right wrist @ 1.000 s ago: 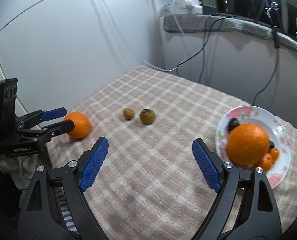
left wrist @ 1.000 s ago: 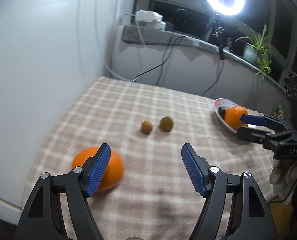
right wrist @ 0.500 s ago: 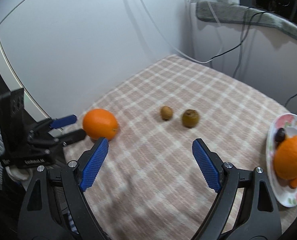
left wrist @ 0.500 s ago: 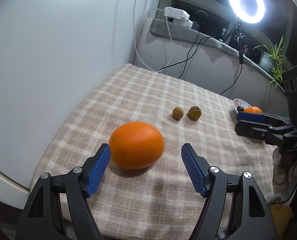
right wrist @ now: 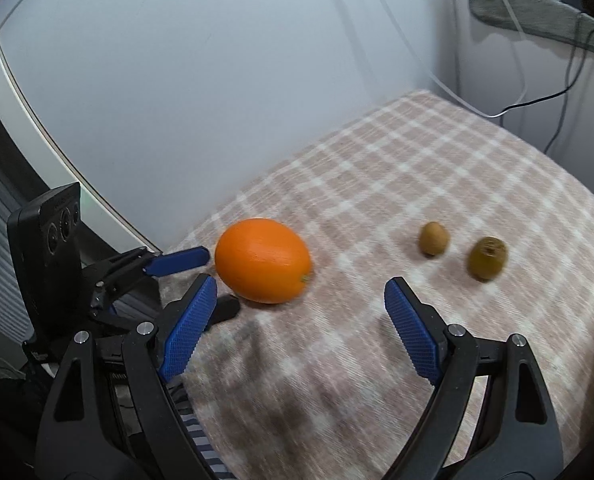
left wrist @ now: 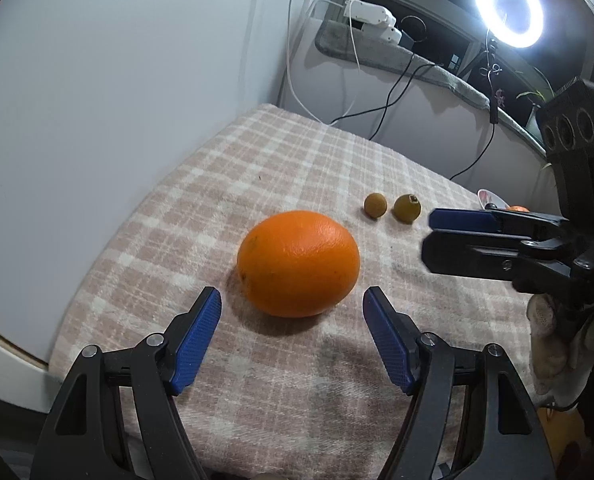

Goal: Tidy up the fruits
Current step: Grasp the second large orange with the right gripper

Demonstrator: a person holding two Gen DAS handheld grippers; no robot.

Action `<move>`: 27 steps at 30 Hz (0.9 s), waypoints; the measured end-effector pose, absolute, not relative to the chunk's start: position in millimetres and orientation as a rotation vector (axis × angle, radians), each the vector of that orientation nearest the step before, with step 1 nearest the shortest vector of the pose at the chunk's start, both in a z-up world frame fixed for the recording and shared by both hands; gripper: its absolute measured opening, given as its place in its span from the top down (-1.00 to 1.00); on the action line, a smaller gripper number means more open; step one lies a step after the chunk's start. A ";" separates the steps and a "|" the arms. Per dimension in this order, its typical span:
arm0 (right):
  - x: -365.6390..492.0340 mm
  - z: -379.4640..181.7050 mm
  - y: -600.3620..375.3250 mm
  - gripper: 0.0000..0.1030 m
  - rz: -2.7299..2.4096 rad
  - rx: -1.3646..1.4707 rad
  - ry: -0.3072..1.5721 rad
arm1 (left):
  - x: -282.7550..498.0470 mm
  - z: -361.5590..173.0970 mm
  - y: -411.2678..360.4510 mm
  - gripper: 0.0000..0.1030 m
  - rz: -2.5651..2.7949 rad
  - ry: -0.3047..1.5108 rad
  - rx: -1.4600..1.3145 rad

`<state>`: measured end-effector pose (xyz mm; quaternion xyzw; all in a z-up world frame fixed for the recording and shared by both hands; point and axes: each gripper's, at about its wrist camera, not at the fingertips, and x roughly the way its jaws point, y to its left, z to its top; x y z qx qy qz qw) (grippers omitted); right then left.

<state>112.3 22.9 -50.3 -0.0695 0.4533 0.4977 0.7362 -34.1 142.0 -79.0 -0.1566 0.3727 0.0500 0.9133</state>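
A large orange (left wrist: pixel 298 263) lies on the checked cloth, just ahead of my left gripper (left wrist: pixel 293 336), which is open and empty with its jaws to either side of the fruit, short of it. The orange also shows in the right wrist view (right wrist: pixel 263 260). Two small brown kiwis (left wrist: pixel 375 205) (left wrist: pixel 407 208) lie beyond it. My right gripper (right wrist: pixel 301 328) is open and empty over the cloth, to the right of the orange. It shows from the side in the left wrist view (left wrist: pixel 449 232). A plate's rim (left wrist: pixel 487 197) peeks out behind it.
The checked cloth (left wrist: pixel 297 160) covers the table beside a white wall (left wrist: pixel 97 80). Cables (left wrist: pixel 389 96) hang at the back. A ring light (left wrist: pixel 508 7) shines at the upper right. The table's near left edge (right wrist: pixel 201 232) is close to the orange.
My left gripper has turned left and closed in on the orange, which now sits centred ahead of its jaws. My right gripper has swung left, away from the plate, toward the orange.
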 end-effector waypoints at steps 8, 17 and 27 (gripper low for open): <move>116.5 -66.5 50.5 -0.72 1.140 -0.149 1.051 | -27.4 -87.7 146.3 -0.43 0.077 0.778 -0.356; 120.0 -81.5 71.8 -0.71 1.173 -0.139 1.096 | -18.3 -96.7 150.6 -0.43 0.061 0.791 -0.383; 118.3 -87.8 83.8 -0.45 1.188 -0.150 1.107 | -13.1 -97.4 151.3 -0.43 0.046 0.786 -0.381</move>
